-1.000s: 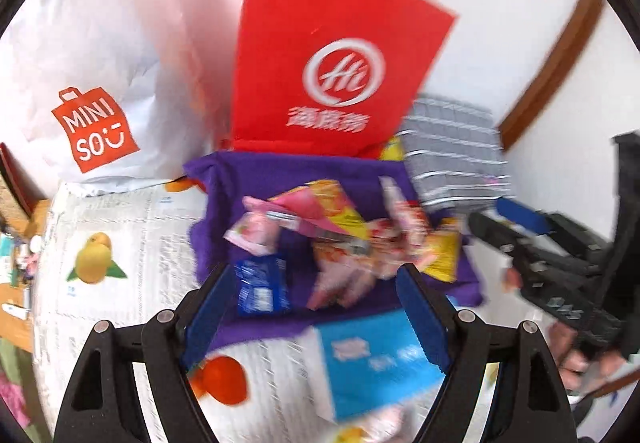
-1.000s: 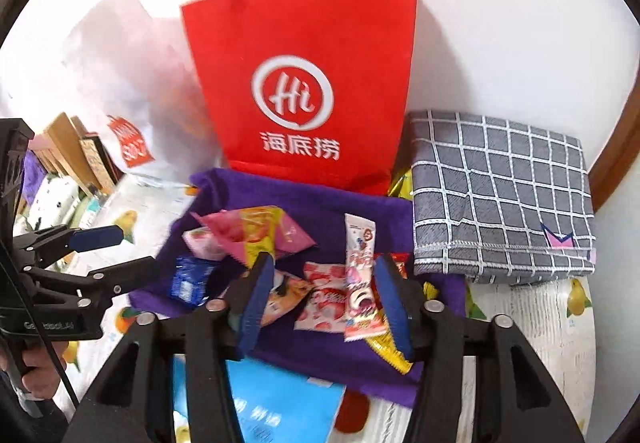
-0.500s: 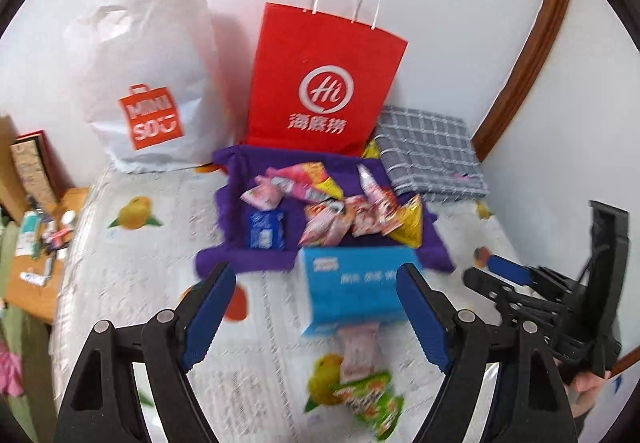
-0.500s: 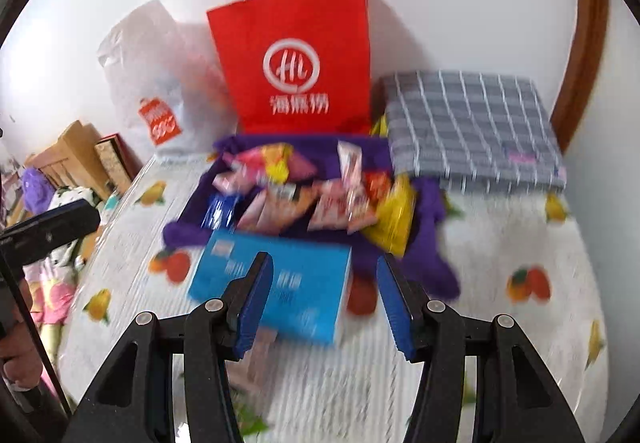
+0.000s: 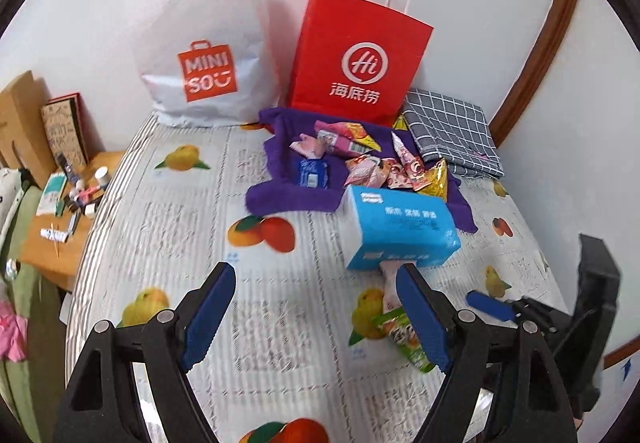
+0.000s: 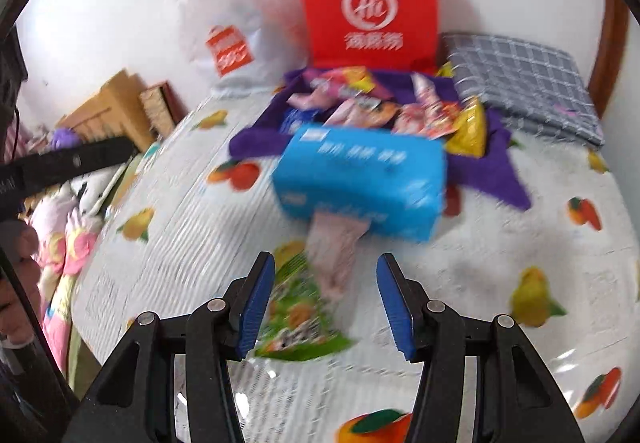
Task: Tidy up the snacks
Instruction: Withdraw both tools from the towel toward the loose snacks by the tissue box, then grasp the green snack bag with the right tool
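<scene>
Several snack packets lie in a heap on a purple cloth at the far side of the bed, among them a blue one and a yellow one. A blue box sits in front of the cloth. A pink packet sticks out from under it, with a green packet closer to me. My left gripper hangs open over bare sheet. My right gripper is open above the pink packet and green packet, holding nothing. The right wrist view is blurred.
A white shopping bag and a red paper bag stand against the wall. A folded grey checked cloth lies at the right. A wooden bedside table with small items is left of the fruit-print sheet.
Both grippers have drawn back from the snack pile toward the near side of the bed. The blue box and the pink and green packets have come into view. Neither jaw opening has changed.
</scene>
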`<act>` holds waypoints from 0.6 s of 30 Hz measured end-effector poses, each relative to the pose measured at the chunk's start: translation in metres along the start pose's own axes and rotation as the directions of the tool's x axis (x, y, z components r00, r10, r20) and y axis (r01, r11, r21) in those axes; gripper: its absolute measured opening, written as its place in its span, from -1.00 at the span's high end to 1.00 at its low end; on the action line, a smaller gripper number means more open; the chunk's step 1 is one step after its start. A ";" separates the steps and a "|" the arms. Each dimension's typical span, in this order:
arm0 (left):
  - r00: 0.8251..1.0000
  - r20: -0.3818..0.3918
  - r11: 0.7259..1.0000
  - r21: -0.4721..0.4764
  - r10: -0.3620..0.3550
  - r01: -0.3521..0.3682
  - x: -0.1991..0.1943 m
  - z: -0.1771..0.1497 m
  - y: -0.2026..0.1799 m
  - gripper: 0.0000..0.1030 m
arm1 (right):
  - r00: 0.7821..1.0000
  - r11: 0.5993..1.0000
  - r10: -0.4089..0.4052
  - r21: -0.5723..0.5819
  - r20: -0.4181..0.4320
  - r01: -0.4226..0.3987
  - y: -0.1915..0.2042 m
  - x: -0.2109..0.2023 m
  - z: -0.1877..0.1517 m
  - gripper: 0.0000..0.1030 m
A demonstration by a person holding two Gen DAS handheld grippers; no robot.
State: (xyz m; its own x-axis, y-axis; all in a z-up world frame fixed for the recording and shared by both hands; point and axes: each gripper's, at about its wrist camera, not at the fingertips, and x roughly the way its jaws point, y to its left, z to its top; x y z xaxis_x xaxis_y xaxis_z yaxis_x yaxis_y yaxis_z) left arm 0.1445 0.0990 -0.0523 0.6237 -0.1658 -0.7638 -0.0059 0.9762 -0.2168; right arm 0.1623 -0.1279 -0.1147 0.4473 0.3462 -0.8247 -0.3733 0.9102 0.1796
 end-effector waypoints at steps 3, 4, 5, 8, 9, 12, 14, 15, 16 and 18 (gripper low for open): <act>1.000 -0.007 1.000 -0.015 0.005 -0.005 -0.001 -0.013 0.012 -0.58 | 1.000 1.000 0.006 -0.015 -0.029 -0.007 0.013 0.016 -0.010 0.01; 1.000 -0.011 1.000 -0.017 0.004 -0.004 -0.001 -0.016 0.014 -0.58 | 0.999 1.000 0.004 -0.022 -0.043 -0.005 0.018 0.023 -0.014 0.08; 1.000 -0.015 1.000 -0.021 0.002 -0.002 -0.001 -0.020 0.016 -0.58 | 0.999 1.000 0.002 -0.027 -0.052 -0.003 0.020 0.027 -0.016 0.12; 1.000 -0.028 1.000 -0.026 0.005 -0.005 0.003 -0.028 0.021 -0.58 | 0.997 0.998 -0.036 -0.054 -0.067 0.032 0.026 0.039 -0.025 0.15; 0.999 -0.034 1.000 -0.029 0.005 -0.006 0.006 -0.029 0.022 -0.58 | 0.996 0.996 -0.051 -0.073 -0.072 0.046 0.028 0.044 -0.028 0.18; 0.999 -0.047 1.000 -0.027 0.003 -0.004 0.013 -0.031 0.020 -0.58 | 0.996 0.991 -0.065 -0.119 -0.068 0.057 0.030 0.047 -0.035 0.22; 0.999 -0.051 1.000 -0.025 0.002 -0.003 0.017 -0.030 0.017 -0.58 | 0.997 0.990 -0.067 -0.127 -0.047 0.061 0.028 0.042 -0.037 0.26; 0.999 -0.054 1.000 -0.023 0.002 -0.003 0.020 -0.030 0.013 -0.58 | 0.997 0.990 -0.064 -0.126 -0.042 0.059 0.026 0.039 -0.037 0.26; 0.998 -0.056 1.000 -0.018 0.002 -0.003 0.022 -0.031 0.009 -0.58 | 0.998 0.991 -0.059 -0.125 -0.035 0.055 0.024 0.035 -0.037 0.27; 0.998 -0.065 1.000 -0.001 0.001 -0.001 0.029 -0.031 -0.001 -0.58 | 0.999 0.992 -0.033 -0.122 0.006 0.033 0.017 0.020 -0.038 0.27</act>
State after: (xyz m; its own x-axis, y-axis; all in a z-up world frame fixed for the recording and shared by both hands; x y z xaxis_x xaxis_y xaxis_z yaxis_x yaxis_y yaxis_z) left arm 0.1385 0.0893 -0.0930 0.5713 -0.1740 -0.8021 -0.0074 0.9761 -0.2171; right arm 0.1339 -0.1144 -0.1487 0.4639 0.3174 -0.8271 -0.4548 0.8865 0.0851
